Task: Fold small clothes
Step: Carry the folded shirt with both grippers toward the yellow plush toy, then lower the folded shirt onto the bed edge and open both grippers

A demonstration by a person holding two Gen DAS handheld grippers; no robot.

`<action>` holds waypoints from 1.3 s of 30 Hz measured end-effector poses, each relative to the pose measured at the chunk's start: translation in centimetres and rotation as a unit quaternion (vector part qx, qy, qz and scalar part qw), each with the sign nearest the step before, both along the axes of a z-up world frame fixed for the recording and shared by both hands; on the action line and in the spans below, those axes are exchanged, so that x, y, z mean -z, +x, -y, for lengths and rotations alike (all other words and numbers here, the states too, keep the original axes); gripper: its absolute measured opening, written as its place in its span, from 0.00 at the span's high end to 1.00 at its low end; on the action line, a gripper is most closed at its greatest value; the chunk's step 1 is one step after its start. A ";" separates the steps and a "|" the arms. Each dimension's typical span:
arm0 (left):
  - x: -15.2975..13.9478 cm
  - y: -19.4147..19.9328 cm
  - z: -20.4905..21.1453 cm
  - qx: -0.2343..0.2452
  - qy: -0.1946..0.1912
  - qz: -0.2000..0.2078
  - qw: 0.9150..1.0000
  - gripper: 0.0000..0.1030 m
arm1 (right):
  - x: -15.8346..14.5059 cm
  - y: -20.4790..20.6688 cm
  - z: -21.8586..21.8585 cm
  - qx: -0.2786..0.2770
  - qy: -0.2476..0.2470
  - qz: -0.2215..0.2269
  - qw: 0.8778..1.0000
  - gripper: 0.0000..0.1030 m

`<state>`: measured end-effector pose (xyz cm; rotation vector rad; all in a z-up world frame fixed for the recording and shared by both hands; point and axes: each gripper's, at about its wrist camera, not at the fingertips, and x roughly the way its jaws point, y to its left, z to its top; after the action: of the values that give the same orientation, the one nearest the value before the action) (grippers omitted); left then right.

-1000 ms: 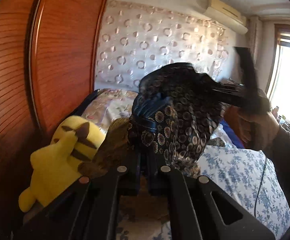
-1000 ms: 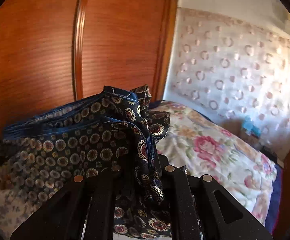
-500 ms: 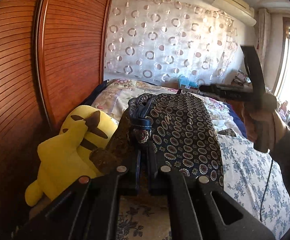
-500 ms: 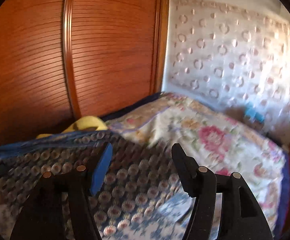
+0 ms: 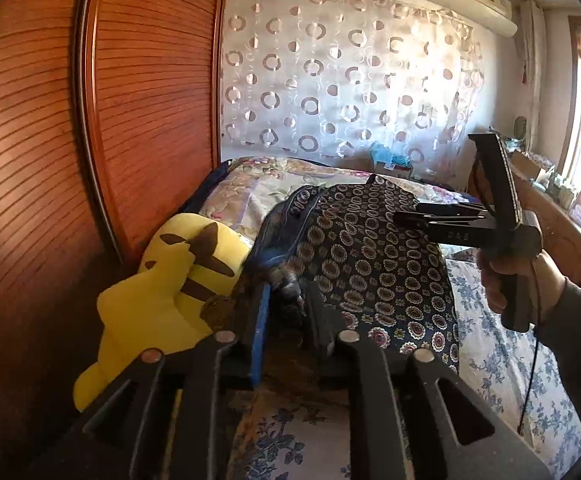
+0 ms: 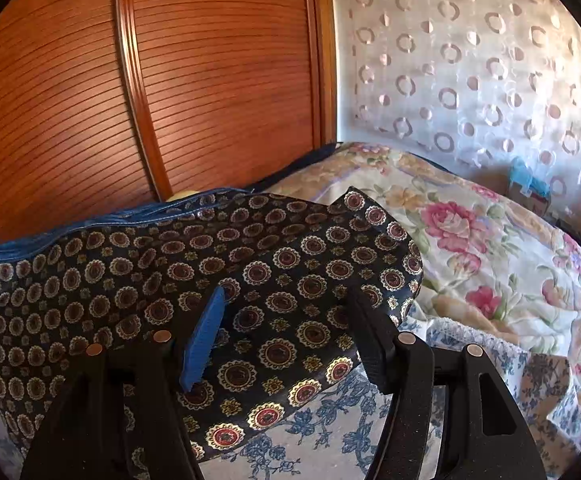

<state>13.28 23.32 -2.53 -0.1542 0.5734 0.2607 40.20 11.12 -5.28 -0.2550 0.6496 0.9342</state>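
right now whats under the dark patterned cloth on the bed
The patterned cloth lies on the blue-flowered sheet, which shows at its near edge. Whatever is beneath its middle is covered.

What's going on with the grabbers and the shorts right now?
Right gripper open above the shorts. Left gripper just been opening, waistband bunched between its fingers. Yellow plush toy beside the shorts.

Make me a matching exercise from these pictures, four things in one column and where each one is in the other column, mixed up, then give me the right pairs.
1. patterned garment
2. yellow plush toy
3. air conditioner
4. right gripper

A. high on the wall
B. beside the wooden wardrobe door
C. spread flat on the bed
D. open above the cloth

Pairs: 1-C, 2-B, 3-A, 4-D
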 end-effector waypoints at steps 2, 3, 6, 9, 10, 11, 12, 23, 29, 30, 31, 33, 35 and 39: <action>-0.2 -0.1 0.1 -0.001 0.007 0.002 1.000 0.76 | 0.0 -0.4 0.2 0.002 0.002 0.001 1.000 0.38; -0.4 -0.1 0.2 -0.002 0.011 0.003 1.000 0.72 | -0.2 -0.6 0.3 0.002 0.003 0.001 1.000 0.38; -0.8 -0.3 0.5 -0.004 0.022 0.007 1.000 0.66 | -0.4 -1.4 0.5 -0.002 0.006 0.004 1.000 0.38; -1.1 -0.6 0.9 -0.007 0.030 0.012 0.999 0.64 | -0.8 -2.2 0.7 -0.006 0.009 0.005 1.000 0.37; -1.2 -0.6 0.9 -0.010 0.032 0.012 0.999 0.64 | -0.9 -2.5 0.7 -0.006 0.010 0.007 1.000 0.37; -1.2 -0.6 0.9 -0.010 0.034 0.014 0.999 0.63 | -1.0 -2.7 0.8 -0.007 0.011 0.008 1.000 0.37; -1.2 -0.6 1.0 -0.010 0.035 0.014 0.999 0.63 | -1.1 -3.0 0.9 -0.010 0.014 0.008 1.000 0.37; -1.0 -0.5 1.9 -0.009 0.037 0.000 0.999 0.59 | -2.3 -6.4 1.5 -0.012 0.022 0.017 1.000 0.31; -0.8 -0.5 3.3 -0.006 0.049 -0.011 0.999 0.59 | -2.7 -8.4 2.8 -0.003 0.023 0.023 0.999 0.24; -0.7 -0.5 3.5 -0.005 0.049 -0.013 0.999 0.59 | -2.8 -8.8 3.2 -0.001 0.023 0.023 0.999 0.24; -0.7 -0.5 3.8 -0.002 0.050 -0.014 0.999 0.59 | -2.9 -9.2 3.5 0.002 0.024 0.024 0.999 0.23; -0.7 -0.8 4.5 0.006 0.049 -0.011 0.999 0.59 | -3.2 -10.0 4.5 0.011 0.027 0.027 0.999 0.21; -0.7 -1.2 5.3 0.016 0.047 -0.007 0.999 0.59 | -3.4 -10.8 5.5 0.019 0.031 0.028 0.999 0.18; -0.7 -1.6 7.1 0.031 0.043 -0.006 0.999 0.59 | -3.9 -12.6 8.1 0.044 0.033 0.033 0.998 0.15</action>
<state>11.73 16.24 -1.88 -0.0525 0.5766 0.2253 27.62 3.05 -1.39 -0.1966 0.5633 0.8585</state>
